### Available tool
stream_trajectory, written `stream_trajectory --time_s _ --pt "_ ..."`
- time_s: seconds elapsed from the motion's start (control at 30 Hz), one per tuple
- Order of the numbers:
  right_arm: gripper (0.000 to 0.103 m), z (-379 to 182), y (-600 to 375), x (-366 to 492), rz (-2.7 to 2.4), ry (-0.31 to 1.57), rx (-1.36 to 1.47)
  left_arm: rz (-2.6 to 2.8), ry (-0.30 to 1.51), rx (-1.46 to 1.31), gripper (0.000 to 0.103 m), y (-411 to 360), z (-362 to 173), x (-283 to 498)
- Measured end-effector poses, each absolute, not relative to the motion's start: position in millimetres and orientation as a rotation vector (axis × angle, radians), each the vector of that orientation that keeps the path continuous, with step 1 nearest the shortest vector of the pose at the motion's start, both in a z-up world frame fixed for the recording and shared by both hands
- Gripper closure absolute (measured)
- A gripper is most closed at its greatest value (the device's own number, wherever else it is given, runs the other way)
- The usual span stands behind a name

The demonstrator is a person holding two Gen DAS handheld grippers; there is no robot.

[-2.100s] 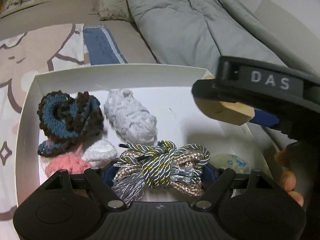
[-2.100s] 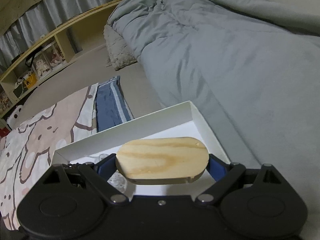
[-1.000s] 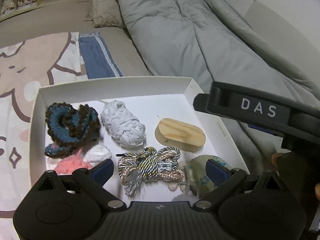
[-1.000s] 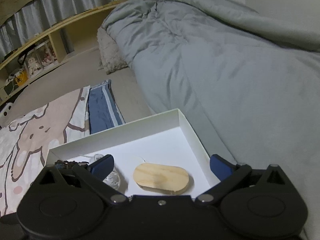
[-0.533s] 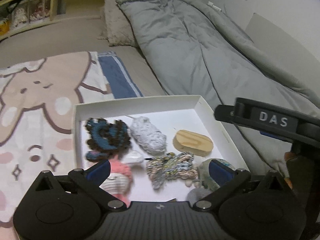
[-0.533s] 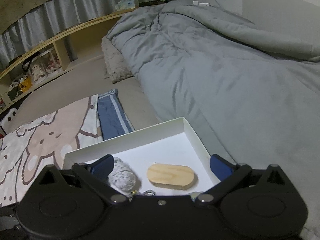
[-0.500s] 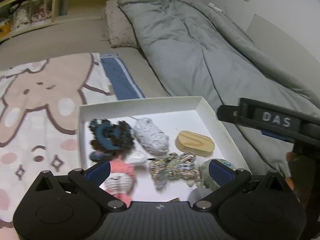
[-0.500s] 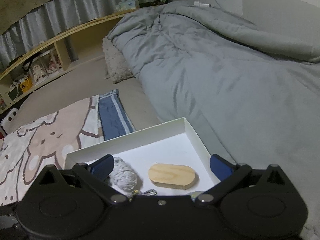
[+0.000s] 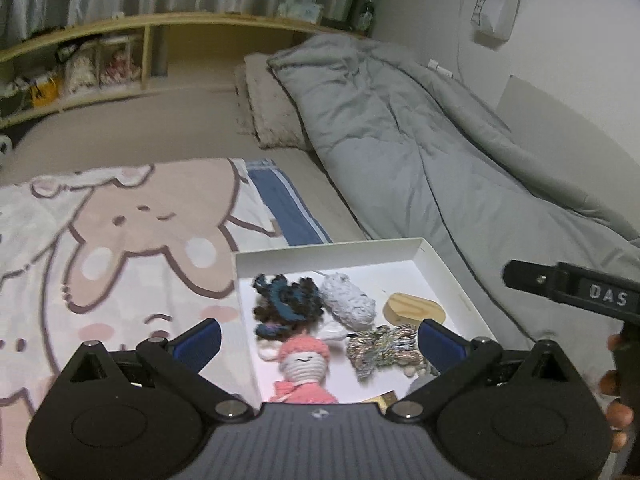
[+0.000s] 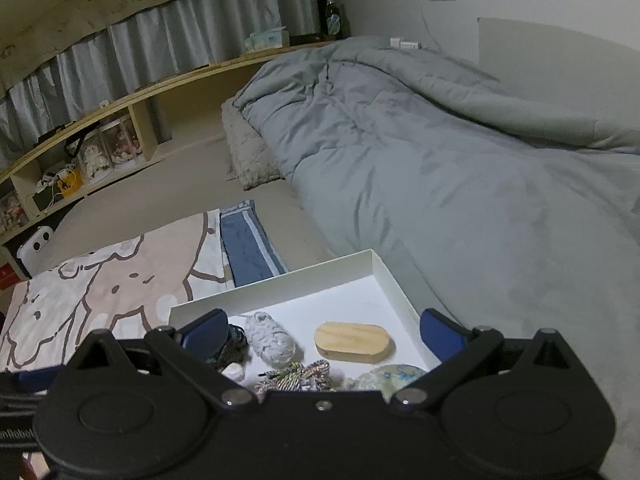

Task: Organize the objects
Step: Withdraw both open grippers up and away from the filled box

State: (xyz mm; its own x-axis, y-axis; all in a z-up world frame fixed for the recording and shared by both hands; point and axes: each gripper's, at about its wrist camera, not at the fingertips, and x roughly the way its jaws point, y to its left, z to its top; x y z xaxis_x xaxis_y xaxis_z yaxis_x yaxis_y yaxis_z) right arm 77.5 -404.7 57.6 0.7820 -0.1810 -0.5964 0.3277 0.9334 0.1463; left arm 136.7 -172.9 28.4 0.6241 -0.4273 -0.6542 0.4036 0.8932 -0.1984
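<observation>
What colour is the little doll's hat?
Pink; the doll's hat shows best in the left wrist view.

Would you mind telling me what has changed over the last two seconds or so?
The right gripper let go of the wooden oval, which now lies in the white box, and pulled back, open. The left gripper opened off the braided cord bundle and also drew back. The yarn pieces stayed put.
</observation>
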Motion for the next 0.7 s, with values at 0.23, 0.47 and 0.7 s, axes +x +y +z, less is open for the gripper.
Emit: stream_trajectory --time_s 0.23,0.47,0.7 --pt "0.000 71 -388 42 -0.275 0.571 0.187 -0.457 0.736 -0.015 0.000 -151 43 116" --pt "0.000 74 -373 14 -0.257 0.557 0.146 -0.428 0.686 0.039 0.000 -133 50 93" --pt "0.000 75 -360 -10 -0.256 0.544 0.119 -0.405 0.660 0.067 0.000 -116 50 75"
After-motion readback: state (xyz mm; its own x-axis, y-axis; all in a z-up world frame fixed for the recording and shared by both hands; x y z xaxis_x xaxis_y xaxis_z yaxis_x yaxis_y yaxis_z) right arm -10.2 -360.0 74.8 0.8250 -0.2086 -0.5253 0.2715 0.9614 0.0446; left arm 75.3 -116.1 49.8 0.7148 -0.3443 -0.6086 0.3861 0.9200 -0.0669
